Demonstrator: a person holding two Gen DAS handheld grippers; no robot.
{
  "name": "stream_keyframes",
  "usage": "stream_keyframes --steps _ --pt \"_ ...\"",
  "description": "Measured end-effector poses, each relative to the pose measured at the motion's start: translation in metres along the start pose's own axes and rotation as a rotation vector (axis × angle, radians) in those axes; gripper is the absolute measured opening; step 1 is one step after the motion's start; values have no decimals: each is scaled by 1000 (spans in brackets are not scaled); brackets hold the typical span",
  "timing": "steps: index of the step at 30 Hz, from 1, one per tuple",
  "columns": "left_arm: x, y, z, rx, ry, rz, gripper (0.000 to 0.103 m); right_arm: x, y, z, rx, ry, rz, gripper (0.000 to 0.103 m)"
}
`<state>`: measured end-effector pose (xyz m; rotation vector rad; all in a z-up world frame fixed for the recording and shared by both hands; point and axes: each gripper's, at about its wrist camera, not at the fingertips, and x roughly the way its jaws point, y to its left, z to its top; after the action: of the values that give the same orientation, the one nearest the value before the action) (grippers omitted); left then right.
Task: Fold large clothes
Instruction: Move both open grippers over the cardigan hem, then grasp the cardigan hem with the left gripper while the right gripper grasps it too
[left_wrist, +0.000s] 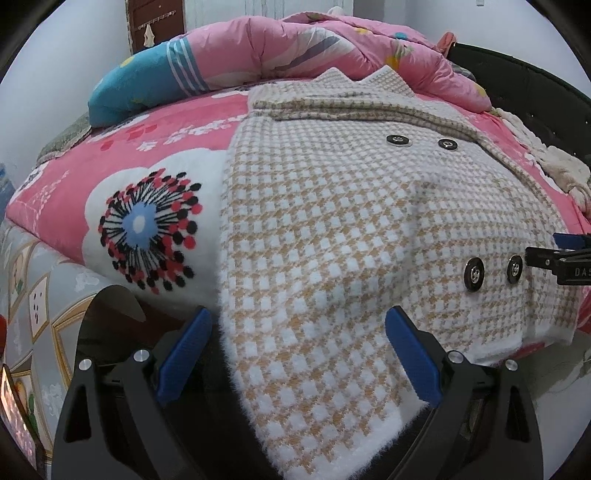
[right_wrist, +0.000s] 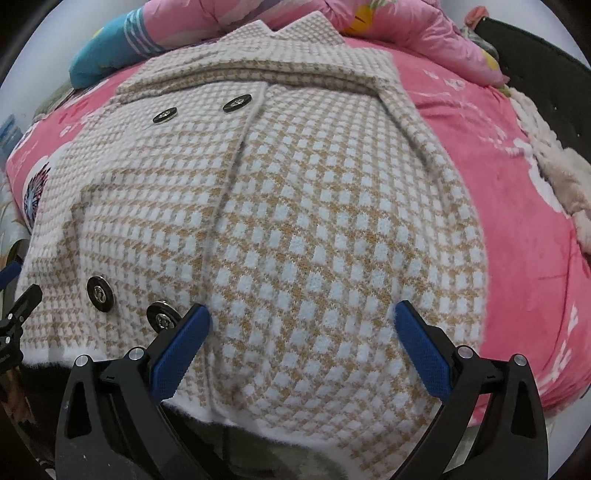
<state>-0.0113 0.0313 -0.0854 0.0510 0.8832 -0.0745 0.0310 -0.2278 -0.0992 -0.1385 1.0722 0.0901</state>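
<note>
Left wrist view: the left claw (left_wrist: 297, 325) is wide apart over the checked coat (left_wrist: 332, 221), which lies flat on the pink bed (left_wrist: 66, 184). The right claw (right_wrist: 303, 321) is wide apart too, maybe brushing the hem.

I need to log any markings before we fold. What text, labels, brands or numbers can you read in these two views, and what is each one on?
"DAS": white letters on the black body of the right gripper, cut off by the edge of the left wrist view.
White markings printed on the pink blanket: too blurred to read.
Embossing on the metal snap buttons of the checked coat: too small to read.
Nothing else readable.
</note>
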Motion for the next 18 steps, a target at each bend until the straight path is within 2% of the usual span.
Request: stream_keyframes --steps 11,18 --pt "-5 -3 0 -4 -20 13 93 -22 -8 -16 -24 -18 3 96" --pt "-41 11 -20 7 -137 -63 93 -53 -30 -21 40 -83 39 96"
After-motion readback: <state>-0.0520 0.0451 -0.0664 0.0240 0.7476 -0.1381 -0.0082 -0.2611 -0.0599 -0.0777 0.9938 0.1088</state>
